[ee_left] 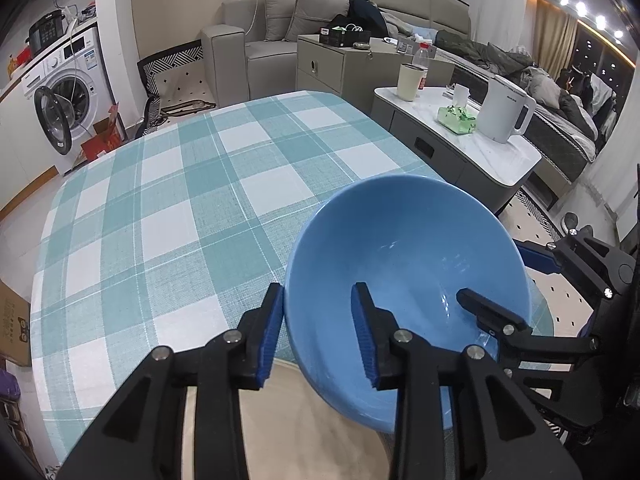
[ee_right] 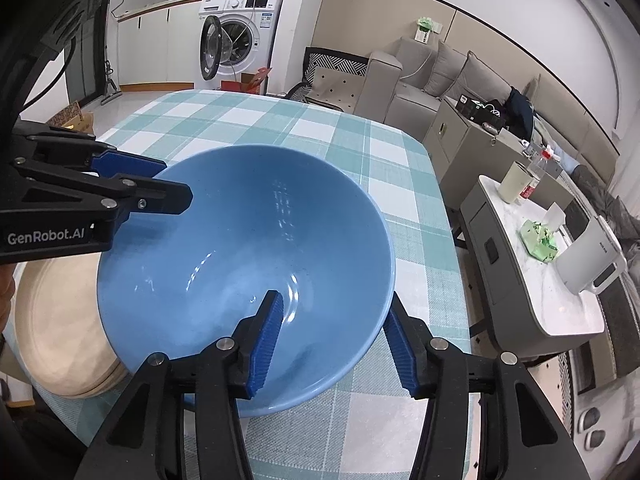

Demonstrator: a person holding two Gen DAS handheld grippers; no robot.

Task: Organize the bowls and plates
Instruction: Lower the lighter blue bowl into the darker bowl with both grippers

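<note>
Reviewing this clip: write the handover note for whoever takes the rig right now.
Left gripper: open, jaws astride the blue bowl's rim, not clamping.
Right gripper: open, astride the opposite rim.
Bowl sits over the checked tablecloth, overlapping a beige plate; whether it rests on the plate is unclear.
Done: bowl apparently set down.
Left: withdraw both grippers, check the stacking.
</note>
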